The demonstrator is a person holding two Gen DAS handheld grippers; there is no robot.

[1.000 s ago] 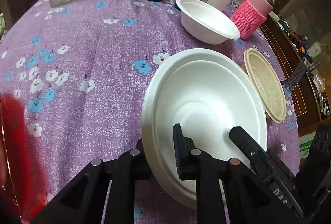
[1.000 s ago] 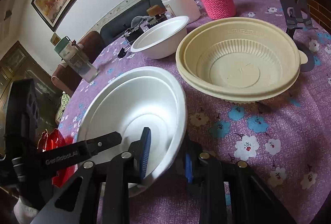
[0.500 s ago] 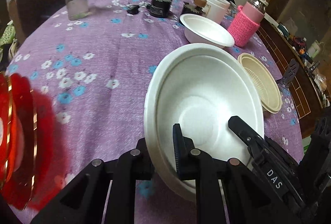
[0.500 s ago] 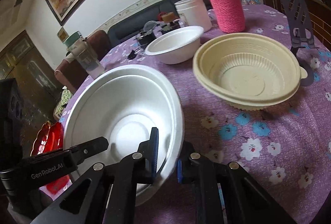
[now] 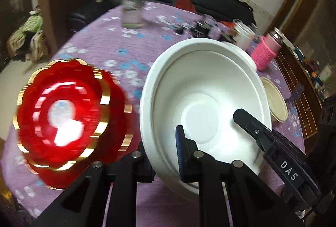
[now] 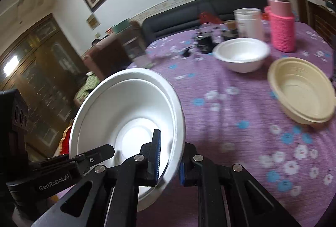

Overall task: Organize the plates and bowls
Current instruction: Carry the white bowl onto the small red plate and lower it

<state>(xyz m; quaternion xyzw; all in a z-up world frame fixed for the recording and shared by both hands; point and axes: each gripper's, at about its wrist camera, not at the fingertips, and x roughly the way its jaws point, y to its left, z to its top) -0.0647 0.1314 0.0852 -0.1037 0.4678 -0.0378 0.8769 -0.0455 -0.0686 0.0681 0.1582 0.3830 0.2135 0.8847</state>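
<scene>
Left wrist view: left tongs (image 5: 166, 155) clamped on the near rim of the large white bowl (image 5: 205, 105), one finger outside the wall, the blue-padded one inside. Right wrist view: right tongs (image 6: 169, 161) likewise pinched shut on the opposite rim of that same bowl (image 6: 128, 113), rim sandwiched between the pads. Bowl tilted, apparently lifted clear of the table (image 6: 231, 122) and carried between both tongs. Judged step: transport of the bowl toward a stacking spot, grasp done, placement not yet made. Just left of the bowl, in the left view, a blurred red plate (image 5: 69, 109) with gold edging near the table's edge; probably the destination, though not certain. Next move likely calls for levelling the bowl, centring it over the target, lowering, then releasing both sides together. Farther out, well apart: a small white bowl (image 6: 241, 55), a beige bowl (image 6: 302, 88), a pink knitted bottle (image 6: 282, 27) and a white tub (image 6: 247, 21).
</scene>
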